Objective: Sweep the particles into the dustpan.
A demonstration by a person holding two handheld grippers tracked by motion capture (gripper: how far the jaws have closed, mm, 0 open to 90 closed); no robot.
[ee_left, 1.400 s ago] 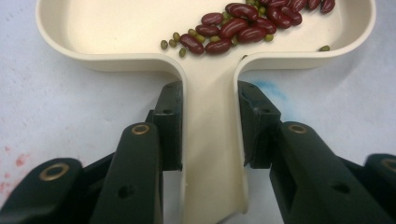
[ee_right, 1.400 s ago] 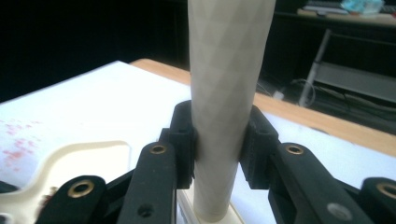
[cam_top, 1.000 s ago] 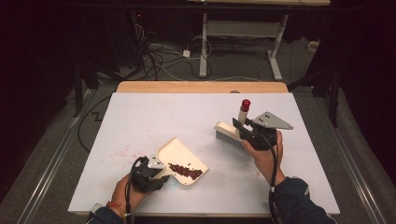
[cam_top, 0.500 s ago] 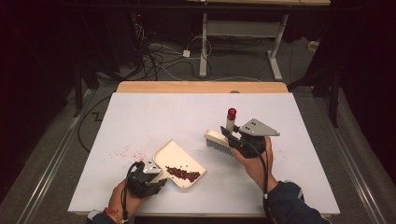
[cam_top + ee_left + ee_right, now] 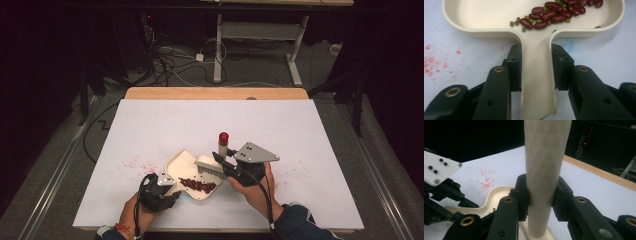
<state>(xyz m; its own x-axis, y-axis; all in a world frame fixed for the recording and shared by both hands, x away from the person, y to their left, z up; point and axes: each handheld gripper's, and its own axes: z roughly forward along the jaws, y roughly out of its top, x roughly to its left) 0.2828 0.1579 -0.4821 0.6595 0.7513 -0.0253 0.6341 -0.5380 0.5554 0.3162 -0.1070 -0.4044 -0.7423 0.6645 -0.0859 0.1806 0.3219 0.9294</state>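
Dustpan (image 5: 537,82) handle is sitting clamped in my left gripper (image 5: 536,67); my right gripper (image 5: 541,195) is pinching the brush (image 5: 544,170) handle.

My dustpan (image 5: 181,165) is cream, holding dark red beans (image 5: 197,184) mixed with small olive-green ones. My brush (image 5: 210,164) has a cream handle (image 5: 545,170) with a faint diamond pattern and a red cap (image 5: 223,136). The desk (image 5: 310,130) is white with a tan wooden far edge and red speckles (image 5: 134,162) toward its left edge; my jaws are black.
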